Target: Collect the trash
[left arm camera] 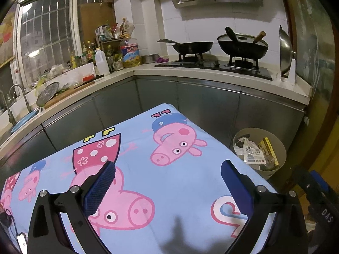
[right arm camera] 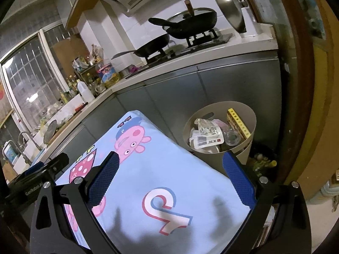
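A beige trash bin (left arm camera: 277,146) (right arm camera: 247,114) stands on the floor beside the table's far right corner. It holds a crumpled plastic wrapper (left arm camera: 253,153) (right arm camera: 206,136), a yellow box (left arm camera: 269,150) (right arm camera: 238,121) and a clear cup (right arm camera: 232,136). My left gripper (left arm camera: 168,176) hovers open over the cartoon-pig tablecloth (left arm camera: 173,182), nothing between its blue pads. My right gripper (right arm camera: 170,168) is open too, above the cloth's (right arm camera: 169,169) right part, with the bin just beyond its right finger (right arm camera: 239,180). No loose trash shows on the cloth.
A kitchen counter (left arm camera: 190,69) wraps around behind the table, with two woks (left arm camera: 242,45) on the stove, bottles (left arm camera: 101,60) and a sink (left arm camera: 19,114) at left. A dark bag of scraps (right arm camera: 262,160) lies on the floor by the bin. A wooden door frame (right arm camera: 296,84) stands right.
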Tool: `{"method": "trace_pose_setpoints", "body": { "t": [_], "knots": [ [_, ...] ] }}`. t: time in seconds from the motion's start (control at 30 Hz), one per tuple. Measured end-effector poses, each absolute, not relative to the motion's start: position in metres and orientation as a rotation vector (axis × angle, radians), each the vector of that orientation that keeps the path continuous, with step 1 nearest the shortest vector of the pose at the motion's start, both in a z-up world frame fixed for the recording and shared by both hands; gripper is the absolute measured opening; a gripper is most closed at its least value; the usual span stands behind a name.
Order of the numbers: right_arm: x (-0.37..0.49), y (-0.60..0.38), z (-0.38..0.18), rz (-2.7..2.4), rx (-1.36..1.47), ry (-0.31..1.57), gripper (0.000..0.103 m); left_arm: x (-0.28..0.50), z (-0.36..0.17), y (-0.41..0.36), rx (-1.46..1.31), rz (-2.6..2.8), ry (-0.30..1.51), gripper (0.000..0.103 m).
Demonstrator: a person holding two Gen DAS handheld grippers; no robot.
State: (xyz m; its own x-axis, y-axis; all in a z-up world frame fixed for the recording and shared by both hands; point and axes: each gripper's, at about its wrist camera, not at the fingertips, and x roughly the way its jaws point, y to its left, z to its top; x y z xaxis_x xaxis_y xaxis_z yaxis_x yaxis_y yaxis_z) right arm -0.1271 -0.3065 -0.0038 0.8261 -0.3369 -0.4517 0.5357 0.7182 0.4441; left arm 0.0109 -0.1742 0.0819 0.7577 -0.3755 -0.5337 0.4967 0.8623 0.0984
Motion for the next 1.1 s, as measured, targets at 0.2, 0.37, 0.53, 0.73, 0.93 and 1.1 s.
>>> {"method": "trace_pose_setpoints", "body": {
  "t": [0.2,0.37,0.53,0.73,0.93,1.1],
  "knots": [
    [-0.129,-0.302,-0.001,-0.486,0.57,0.342,0.097,0.009,0.084,-0.175,0.231,-0.496,0.541,0.099],
    [-0.131,-0.297,0.003,-0.49,0.541,0.33,0.097,0.004,0.082,-0.177,0.238,-0.511,0.551,0.099],
    [-0.129,-0.294,0.002,-0.48,0.53,0.341,0.097,0.005,0.079,-0.174,0.221,-0.524,0.577,0.099],
    [-0.127,-0.291,0.002,-0.471,0.52,0.349,0.097,0.006,0.076,-0.169,0.21,-0.513,0.594,0.099],
    [-0.125,-0.284,0.002,-0.463,0.501,0.352,0.097,0.009,0.07,-0.164,0.201,-0.489,0.637,0.099],
    [-0.123,-0.282,0.001,-0.455,0.498,0.36,0.097,0.011,0.067,-0.158,0.189,-0.472,0.655,0.099]
  ]
}}
